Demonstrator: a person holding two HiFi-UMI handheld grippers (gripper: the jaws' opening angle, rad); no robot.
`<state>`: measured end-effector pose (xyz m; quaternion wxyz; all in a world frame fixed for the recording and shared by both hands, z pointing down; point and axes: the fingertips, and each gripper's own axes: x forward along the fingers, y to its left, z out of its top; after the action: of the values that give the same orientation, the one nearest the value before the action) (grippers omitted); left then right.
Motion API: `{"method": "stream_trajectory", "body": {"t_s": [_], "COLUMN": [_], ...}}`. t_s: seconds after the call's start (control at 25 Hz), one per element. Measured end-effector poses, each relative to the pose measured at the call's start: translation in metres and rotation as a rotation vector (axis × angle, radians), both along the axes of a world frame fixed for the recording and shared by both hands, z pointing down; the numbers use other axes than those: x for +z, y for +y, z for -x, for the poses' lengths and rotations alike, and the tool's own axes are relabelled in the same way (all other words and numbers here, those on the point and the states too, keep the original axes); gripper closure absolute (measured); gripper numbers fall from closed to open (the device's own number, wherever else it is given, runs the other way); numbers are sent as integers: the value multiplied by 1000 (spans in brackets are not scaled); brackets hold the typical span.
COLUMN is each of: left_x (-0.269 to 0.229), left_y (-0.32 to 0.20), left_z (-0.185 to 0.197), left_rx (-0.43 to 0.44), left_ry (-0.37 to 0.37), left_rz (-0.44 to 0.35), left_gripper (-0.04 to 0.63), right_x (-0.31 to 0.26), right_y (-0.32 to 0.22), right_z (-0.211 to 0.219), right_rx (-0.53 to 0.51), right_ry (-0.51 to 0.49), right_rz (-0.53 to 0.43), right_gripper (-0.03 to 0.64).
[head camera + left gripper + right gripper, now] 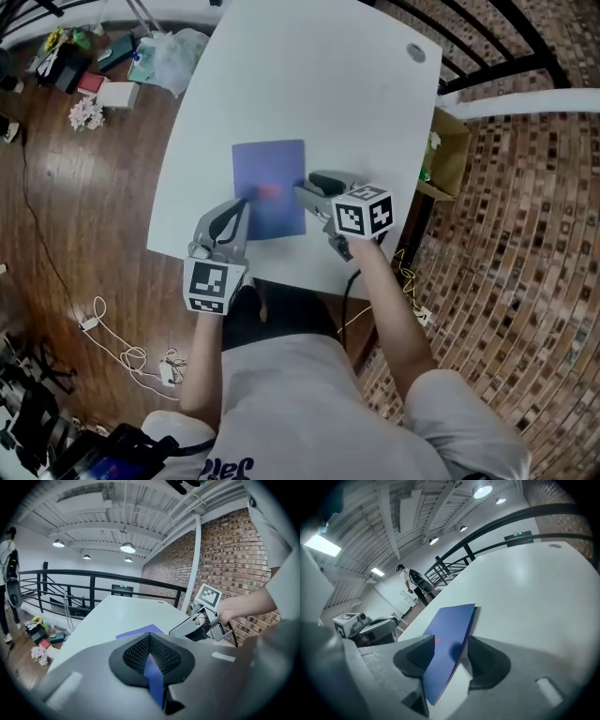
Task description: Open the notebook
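Observation:
A blue notebook (pixel 269 183) lies closed and flat on the white table (pixel 309 75), near its front edge. My left gripper (pixel 240 208) is at the notebook's near left corner. In the left gripper view its black pads are shut on a strip of the blue cover (pixel 152 672). My right gripper (pixel 305 186) reaches in from the notebook's right edge. In the right gripper view that edge of the notebook (pixel 452 630) stands between the jaws of my right gripper (pixel 450 660), which are wide apart, with a gap at each pad.
A grey grommet (pixel 415 52) sits at the table's far right corner. A cardboard box (pixel 448 150) stands on the floor right of the table. Bags and flowers (pixel 112 66) clutter the floor at the far left. A black railing (pixel 93 578) runs behind.

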<state>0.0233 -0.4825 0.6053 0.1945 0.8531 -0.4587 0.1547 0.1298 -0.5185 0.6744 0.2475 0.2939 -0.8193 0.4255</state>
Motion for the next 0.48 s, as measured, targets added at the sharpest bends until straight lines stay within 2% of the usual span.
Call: {"method": "stream_trajectory", "body": {"t_s": [0.48], "left_x": [1], "left_y": [5], "left_z": [12], "left_rx": [-48], "left_ry": [2], "left_rz": [10], "left_gripper": [580], "right_x": [7], "right_y": [3], "right_z": [9], "right_rx": [21], "right_ry": [-36], "right_rz": [53], "right_gripper": [416]}}
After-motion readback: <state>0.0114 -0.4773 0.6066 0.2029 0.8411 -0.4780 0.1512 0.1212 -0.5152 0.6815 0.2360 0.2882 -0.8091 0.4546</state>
